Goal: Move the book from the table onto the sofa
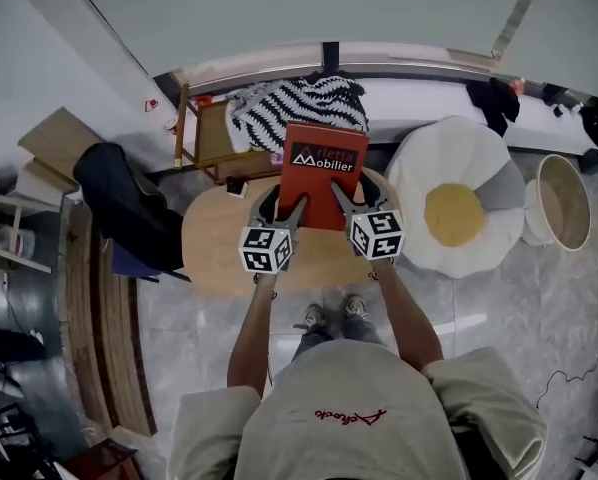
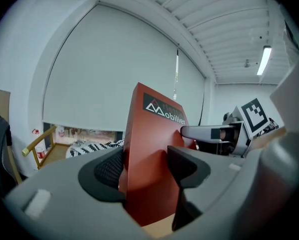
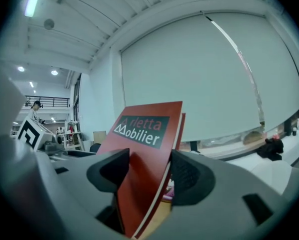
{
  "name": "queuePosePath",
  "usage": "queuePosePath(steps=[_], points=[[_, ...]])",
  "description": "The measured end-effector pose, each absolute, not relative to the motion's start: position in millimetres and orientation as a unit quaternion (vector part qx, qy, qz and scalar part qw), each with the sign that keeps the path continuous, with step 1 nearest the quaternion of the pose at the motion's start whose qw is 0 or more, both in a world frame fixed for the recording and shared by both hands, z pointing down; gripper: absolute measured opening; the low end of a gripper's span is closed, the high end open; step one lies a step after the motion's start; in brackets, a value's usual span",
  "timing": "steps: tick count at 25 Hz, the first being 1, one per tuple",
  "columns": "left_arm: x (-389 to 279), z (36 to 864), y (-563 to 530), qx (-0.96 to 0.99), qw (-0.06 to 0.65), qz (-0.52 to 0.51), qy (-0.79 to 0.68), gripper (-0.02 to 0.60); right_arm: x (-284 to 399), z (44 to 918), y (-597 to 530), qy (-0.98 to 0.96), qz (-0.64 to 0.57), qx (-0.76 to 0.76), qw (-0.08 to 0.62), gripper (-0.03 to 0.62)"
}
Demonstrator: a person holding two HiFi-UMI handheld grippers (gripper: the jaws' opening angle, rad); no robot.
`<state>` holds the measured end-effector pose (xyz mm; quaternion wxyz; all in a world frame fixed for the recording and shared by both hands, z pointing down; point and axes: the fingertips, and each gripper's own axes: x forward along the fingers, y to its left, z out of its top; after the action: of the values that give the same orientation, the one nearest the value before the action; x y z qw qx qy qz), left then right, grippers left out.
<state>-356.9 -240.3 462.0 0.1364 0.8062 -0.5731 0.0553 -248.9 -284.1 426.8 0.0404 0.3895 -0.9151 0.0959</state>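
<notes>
Where left claw [image 1: 283, 208] and right claw [image 1: 352, 201] clamp, the book [image 1: 322, 164] is covered.

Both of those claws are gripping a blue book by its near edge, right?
Not quite: the book is red, not blue, as the head view shows. The rest holds: the left gripper and the right gripper are both shut on its near edge.
</notes>
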Motion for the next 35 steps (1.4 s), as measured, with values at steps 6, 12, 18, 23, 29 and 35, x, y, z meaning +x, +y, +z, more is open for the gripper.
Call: queuePosePath(steps=[6,12,18,23,29,35], points=[[-365,403,-251,0.807,0.097,0.044,-0.581,0.261,-256,367,-294,-0.921,0.065,0.384,0.008,0.247],[-369,350,-244,0.806,0.044,0.033,-0.59,0.261,-259,316,-286,-0.927,0.034,0.373,-0.037,0.247],[-377,327,-246,0.807,0.025,0.029,-0.589,0.261,-267,292,-286,-0.926,0.015,0.374,-0.05,0.247],[-374,327,-245,0.816,0.026,0.029,-0.577,0.261,-263,292,-282,-0.921,0.015,0.387,-0.048,0.247],[-359,342,-244,0.835,0.03,0.021,-0.549,0.261,-247,304,-272,-0.906,0.006,0.42,-0.042,0.247],[-326,341,-265,0.867,0.037,0.025,-0.496,0.261,-211,302,-281,-0.879,0.01,0.475,-0.035,0.247]])
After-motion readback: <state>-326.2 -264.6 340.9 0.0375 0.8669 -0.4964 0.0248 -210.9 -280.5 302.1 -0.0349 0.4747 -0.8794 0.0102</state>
